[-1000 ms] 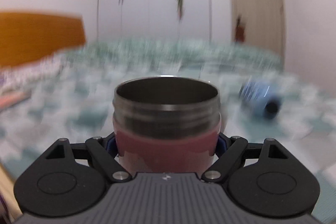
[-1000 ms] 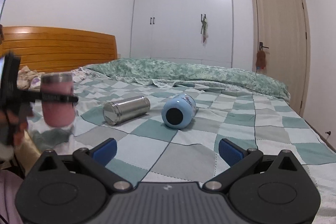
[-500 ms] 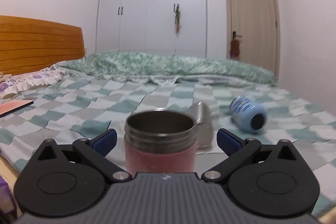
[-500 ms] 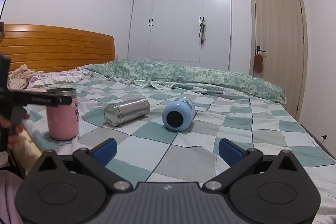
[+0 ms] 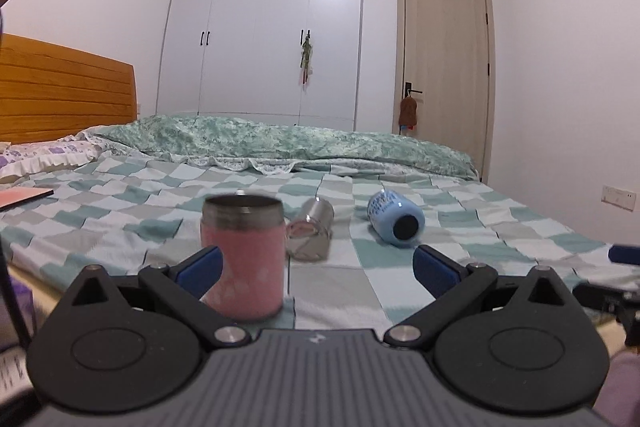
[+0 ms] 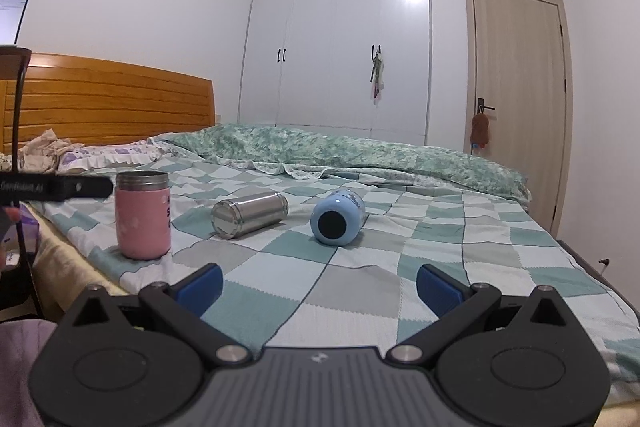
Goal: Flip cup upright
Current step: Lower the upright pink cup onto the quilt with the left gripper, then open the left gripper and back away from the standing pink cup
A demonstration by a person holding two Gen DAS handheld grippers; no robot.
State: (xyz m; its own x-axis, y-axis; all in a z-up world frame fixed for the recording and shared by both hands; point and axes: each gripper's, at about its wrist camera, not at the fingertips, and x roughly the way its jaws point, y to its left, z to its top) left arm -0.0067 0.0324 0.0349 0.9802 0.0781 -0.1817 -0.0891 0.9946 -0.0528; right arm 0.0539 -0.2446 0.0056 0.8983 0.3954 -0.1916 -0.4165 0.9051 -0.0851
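Left wrist view: left claw (image 5: 316,265) released, blue pads spread wide, nothing between them touching. Pink cup (image 5: 243,255) upright on the checked bedspread (image 5: 132,211) at about 10 o'clock from the claw's centre, steel rim up, slightly blurred, just ahead of the left pad and apart from it. Half a second ago filling the gap between the pads at 12 o'clock; now farther off and shifted left, claw drawn back from it. One second ago clamped in the claw above the bed. Steel flask (image 5: 311,234) on its side just right of the cup, at 12 o'clock. Blue bottle (image 5: 395,217) lying at 1 o'clock, dark end toward the camera. White wardrobe (image 5: 264,39) and door (image 5: 444,67) behind.

Right wrist view: right claw (image 6: 318,285) released, pads wide apart, holding nothing, same as in both earlier frames. Pink cup (image 6: 143,214) upright near the bed's near edge at 10 o'clock. Left claw's finger (image 6: 76,187) at 9 o'clock, just beside the cup's rim, contact not clear; earlier reaching across the cup's upper part. Steel flask (image 6: 250,214) on its side at 11 o'clock, blue bottle (image 6: 338,217) at 12 o'clock, both unmoved. Wooden headboard (image 6: 116,107) at far left.
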